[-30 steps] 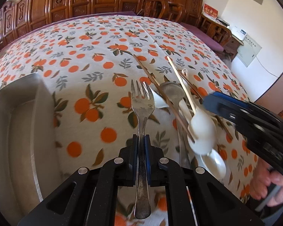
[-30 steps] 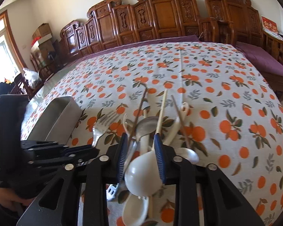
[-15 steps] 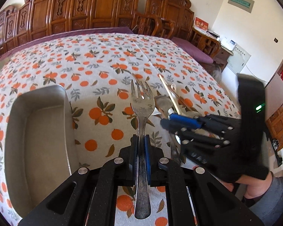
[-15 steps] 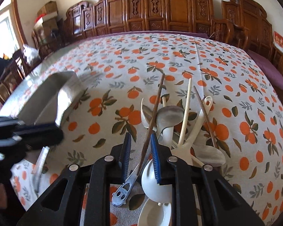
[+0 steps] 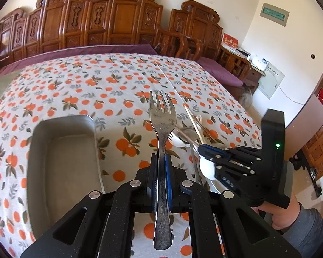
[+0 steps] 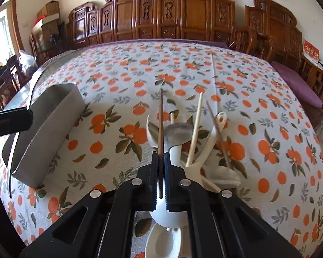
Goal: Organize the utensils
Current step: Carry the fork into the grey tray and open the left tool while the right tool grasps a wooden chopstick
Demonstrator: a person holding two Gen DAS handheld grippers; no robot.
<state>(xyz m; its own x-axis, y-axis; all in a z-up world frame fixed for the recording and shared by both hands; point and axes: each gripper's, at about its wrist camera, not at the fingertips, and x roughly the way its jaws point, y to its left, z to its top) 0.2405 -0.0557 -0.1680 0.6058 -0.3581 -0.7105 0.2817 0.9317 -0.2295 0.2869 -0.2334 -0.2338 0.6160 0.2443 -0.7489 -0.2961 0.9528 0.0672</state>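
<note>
My left gripper (image 5: 160,167) is shut on a steel fork (image 5: 162,120), tines pointing away, lifted above the orange-print tablecloth to the right of a grey metal tray (image 5: 62,163). My right gripper (image 6: 160,161) is shut on a dark wooden chopstick (image 6: 160,116) that sticks up out of a pile of utensils: a steel spoon (image 6: 178,133), white ceramic spoons (image 6: 206,150) and pale chopsticks (image 6: 196,129). In the left wrist view the right gripper (image 5: 201,149) sits low over that pile (image 5: 189,133), with a person's hand holding it.
The grey tray (image 6: 47,129) stands left of the pile, empty inside. Carved wooden chairs (image 6: 183,15) line the table's far side. A purple cushion (image 6: 297,83) lies beyond the right edge. The left gripper's body (image 6: 8,122) shows at the left border.
The right gripper's jaws closed onto the dark chopstick in the pile. My left gripper rose with the fork, so the tray and table look farther away.
</note>
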